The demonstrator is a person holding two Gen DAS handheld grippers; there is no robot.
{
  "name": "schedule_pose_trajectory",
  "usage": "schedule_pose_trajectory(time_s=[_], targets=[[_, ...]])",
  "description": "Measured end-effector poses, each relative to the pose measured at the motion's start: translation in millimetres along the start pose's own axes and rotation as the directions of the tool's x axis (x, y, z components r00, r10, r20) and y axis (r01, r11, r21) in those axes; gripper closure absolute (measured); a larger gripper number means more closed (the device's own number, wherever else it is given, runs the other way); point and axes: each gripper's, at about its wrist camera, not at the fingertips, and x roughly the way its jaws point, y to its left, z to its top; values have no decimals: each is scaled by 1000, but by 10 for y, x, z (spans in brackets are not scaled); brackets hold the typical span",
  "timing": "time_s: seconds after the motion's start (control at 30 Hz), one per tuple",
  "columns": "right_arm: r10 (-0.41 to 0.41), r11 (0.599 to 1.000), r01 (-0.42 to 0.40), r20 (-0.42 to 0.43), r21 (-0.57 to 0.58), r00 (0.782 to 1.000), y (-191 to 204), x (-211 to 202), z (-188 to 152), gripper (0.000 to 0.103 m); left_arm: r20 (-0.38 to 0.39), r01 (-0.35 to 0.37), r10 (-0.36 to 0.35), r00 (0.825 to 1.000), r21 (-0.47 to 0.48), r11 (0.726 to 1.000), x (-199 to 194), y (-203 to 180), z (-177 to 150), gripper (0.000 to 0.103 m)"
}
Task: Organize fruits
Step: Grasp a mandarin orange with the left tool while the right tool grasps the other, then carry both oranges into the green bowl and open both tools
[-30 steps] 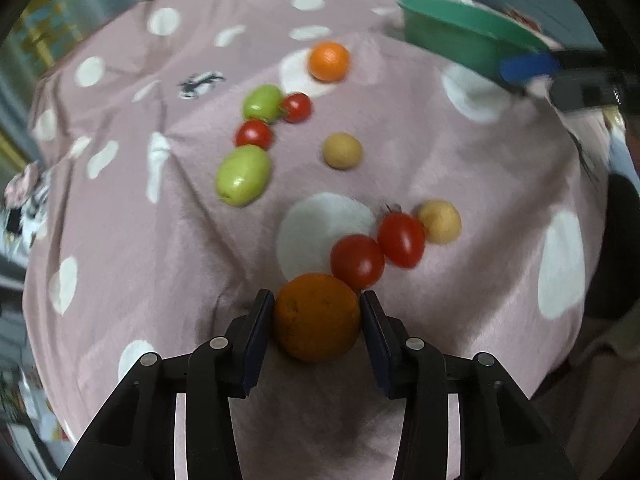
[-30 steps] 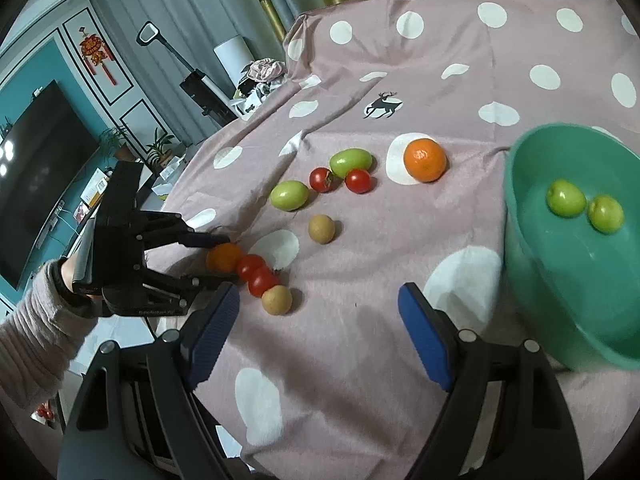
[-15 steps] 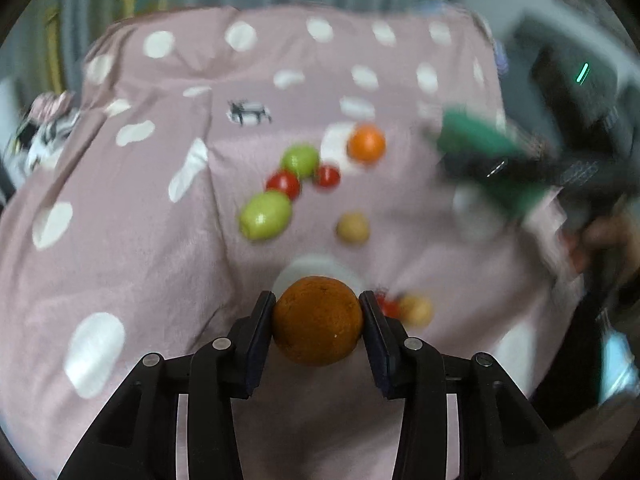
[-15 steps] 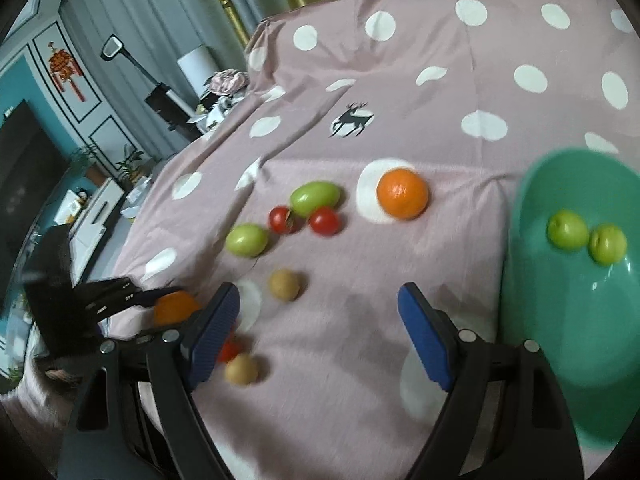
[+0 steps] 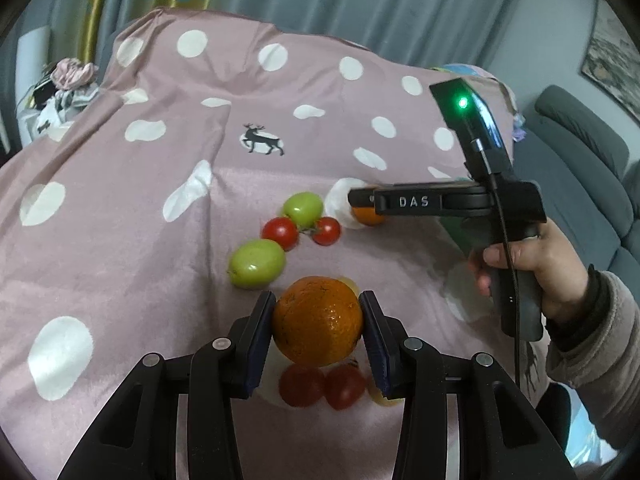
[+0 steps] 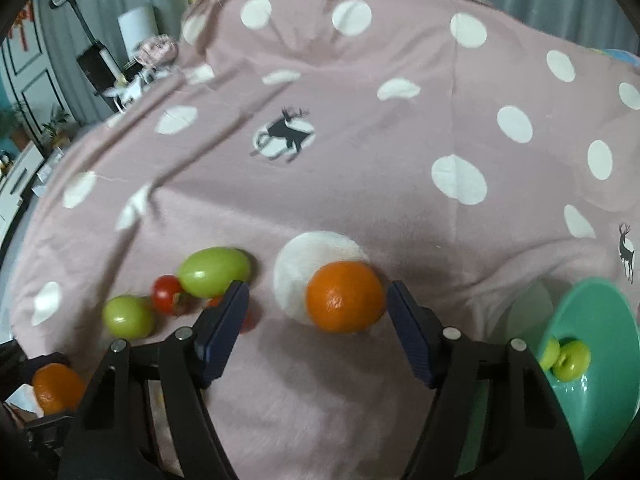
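The right gripper (image 6: pixel 316 312) has swung from the green plastic bowl (image 6: pixel 600 308) to straddle the second round orange (image 6: pixel 346 297), jaws apart yet just narrowing, seemingly untouched, while the left gripper (image 5: pixel 318 320) clamps its lifted dimpled orange (image 5: pixel 318 320) above the pink polka-dot cloth's (image 5: pixel 120 240) near edge.

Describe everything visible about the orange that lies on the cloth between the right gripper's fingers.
The orange is round, bright and dimpled. It rests on the pink spotted cloth, half over a white dot. It sits between the fingers of the right gripper, which have just been closing, close beside the right finger; the left one stands apart.
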Motion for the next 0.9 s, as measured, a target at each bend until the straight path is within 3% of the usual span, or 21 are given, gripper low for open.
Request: schedule_pose_trajectory(time_s=[0.07, 0.2, 0.27, 0.53, 0.9], targets=[[-40, 999, 40, -9, -33, 999, 14, 64, 14, 34, -3, -9, 9, 1000, -14, 1000, 24, 36, 11, 60], [-85, 995, 83, -43, -58, 995, -17, 163, 26, 46, -6, -17, 16, 1000, -31, 999, 53, 85, 20, 60], [-54, 998, 52, -93, -27, 994, -92, 279, 3, 56, -7, -19, 19, 1000, -32, 999, 64, 89, 20, 60], [99, 995, -98, -41, 26, 994, -76, 48, -187, 56, -6, -34, 34, 999, -39, 999, 31, 90, 3, 60], [318, 948, -317, 1, -34, 948, 244, -650, -804, 56, -27, -82, 81, 996, -12, 997, -10, -63, -61, 60]])
